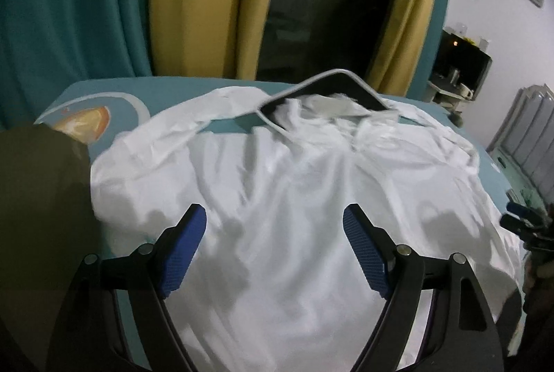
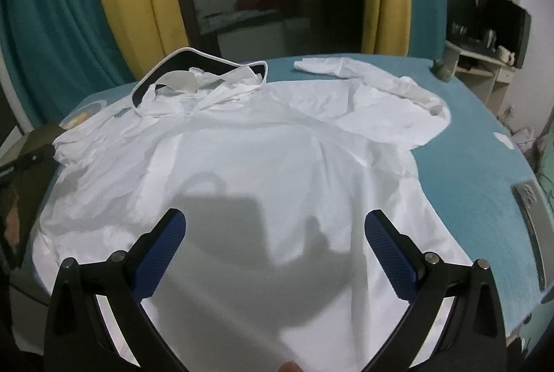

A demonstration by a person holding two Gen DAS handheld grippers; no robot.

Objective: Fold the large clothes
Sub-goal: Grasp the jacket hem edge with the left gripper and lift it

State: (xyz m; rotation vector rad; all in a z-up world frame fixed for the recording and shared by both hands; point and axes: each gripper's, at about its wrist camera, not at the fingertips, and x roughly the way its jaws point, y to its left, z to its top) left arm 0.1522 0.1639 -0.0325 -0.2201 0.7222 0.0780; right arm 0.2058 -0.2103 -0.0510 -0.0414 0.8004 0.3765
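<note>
The white shirt (image 2: 270, 143) lies spread on the blue bed (image 2: 467, 171), unfolded; the left gripper (image 1: 275, 233) and right gripper (image 2: 275, 238) hover wide apart, empty; next likely calls for gripping a sleeve or edge.

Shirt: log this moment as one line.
shirt: spread flat on bed, unfolded | collar on hanger | left gripper: open above shirt | right gripper: open above shirt | nothing held

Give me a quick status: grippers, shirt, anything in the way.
Left hand-held gripper open, empty. Right hand-held gripper open, empty. Shirt spread on bed, unfolded. Hanger at collar, in the way.
</note>
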